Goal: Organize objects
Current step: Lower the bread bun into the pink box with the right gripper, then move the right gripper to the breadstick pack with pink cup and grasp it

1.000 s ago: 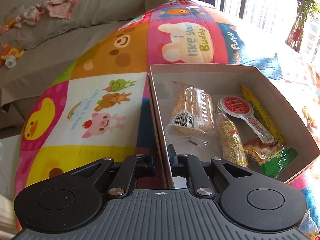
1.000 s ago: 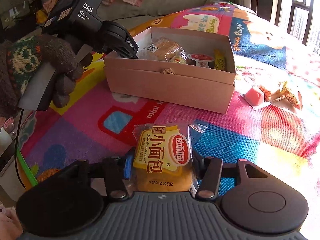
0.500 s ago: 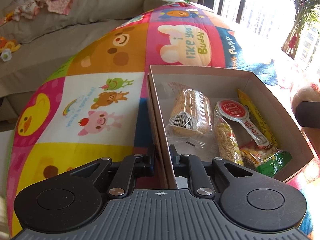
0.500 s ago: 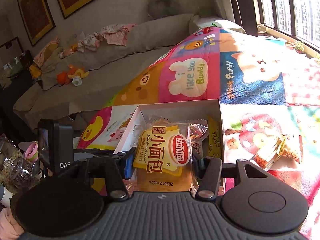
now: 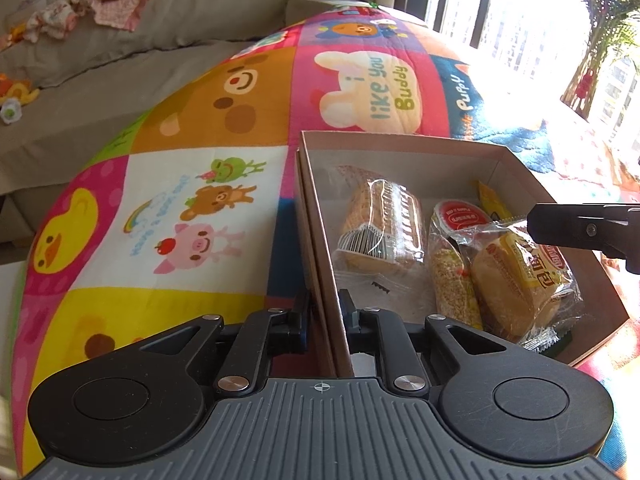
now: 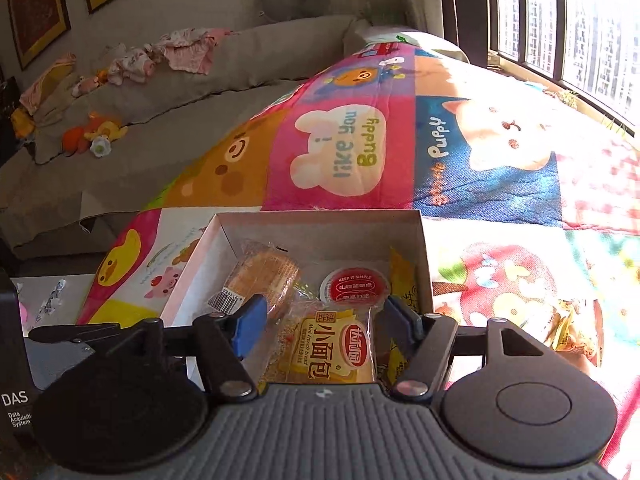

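Cardboard box (image 5: 404,148) sits on the cartoon play mat (image 5: 208,208), w/ the left gripper (image 5: 325,310) pinching the box's near left wall, one finger inside, one outside. Right gripper (image 6: 320,326) hangs over the box's near end w/ its blue pads (image 6: 250,326) spread apart, nothing between them touching. Mini bread packet (image 6: 334,346) lies inside the box below that gripper, at the near right part, yellow label up, long axis running roughly along the box's length, toward the far wall. It rests partly on the grain bar (image 5: 454,280) beside it. Wrapped cake slice (image 5: 386,228) is in the box's left half, barcode end nearest, long axis also toward the far wall. Red-lidded jelly cup (image 6: 354,286) sits further in, yellow sachet (image 6: 402,272) along the box's right wall. More snack packets (image 6: 568,328) lie on the mat right of the box.
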A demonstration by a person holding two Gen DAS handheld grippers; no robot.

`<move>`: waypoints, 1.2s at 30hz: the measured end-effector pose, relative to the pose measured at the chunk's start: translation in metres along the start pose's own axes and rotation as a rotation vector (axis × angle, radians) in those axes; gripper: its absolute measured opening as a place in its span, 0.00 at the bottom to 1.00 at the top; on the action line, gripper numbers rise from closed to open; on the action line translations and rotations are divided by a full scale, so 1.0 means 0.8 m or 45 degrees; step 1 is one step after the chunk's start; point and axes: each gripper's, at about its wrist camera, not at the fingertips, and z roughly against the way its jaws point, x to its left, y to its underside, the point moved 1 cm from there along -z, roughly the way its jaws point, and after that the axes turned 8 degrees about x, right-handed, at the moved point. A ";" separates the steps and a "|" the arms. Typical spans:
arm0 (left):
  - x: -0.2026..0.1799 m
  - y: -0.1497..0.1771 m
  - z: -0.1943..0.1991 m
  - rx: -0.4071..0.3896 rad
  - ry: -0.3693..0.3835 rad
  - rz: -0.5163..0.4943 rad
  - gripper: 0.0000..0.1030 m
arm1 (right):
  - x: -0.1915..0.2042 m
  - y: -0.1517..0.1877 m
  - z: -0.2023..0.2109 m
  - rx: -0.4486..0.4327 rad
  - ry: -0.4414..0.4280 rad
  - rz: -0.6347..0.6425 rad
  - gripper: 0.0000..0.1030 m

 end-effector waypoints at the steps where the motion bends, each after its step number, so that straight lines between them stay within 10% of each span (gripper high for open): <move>1: 0.000 0.000 0.000 0.000 0.000 0.000 0.15 | -0.001 0.001 0.002 0.000 0.002 0.007 0.65; 10: -0.001 0.000 0.001 -0.002 0.004 0.002 0.15 | -0.092 0.024 0.041 -0.048 0.111 -0.065 0.75; 18: 0.000 0.001 0.001 -0.010 0.007 0.001 0.15 | -0.255 0.047 0.034 0.026 0.240 -0.561 0.81; 30: 0.000 0.002 0.001 -0.009 0.008 0.002 0.16 | -0.200 0.030 -0.057 0.084 0.163 -0.471 0.81; 33: 0.001 0.002 0.001 -0.011 0.009 -0.004 0.16 | -0.184 0.028 -0.064 0.093 0.192 -0.367 0.72; 36: 0.001 0.003 0.001 -0.013 0.008 -0.002 0.16 | -0.176 0.037 -0.052 0.109 0.156 -0.273 0.39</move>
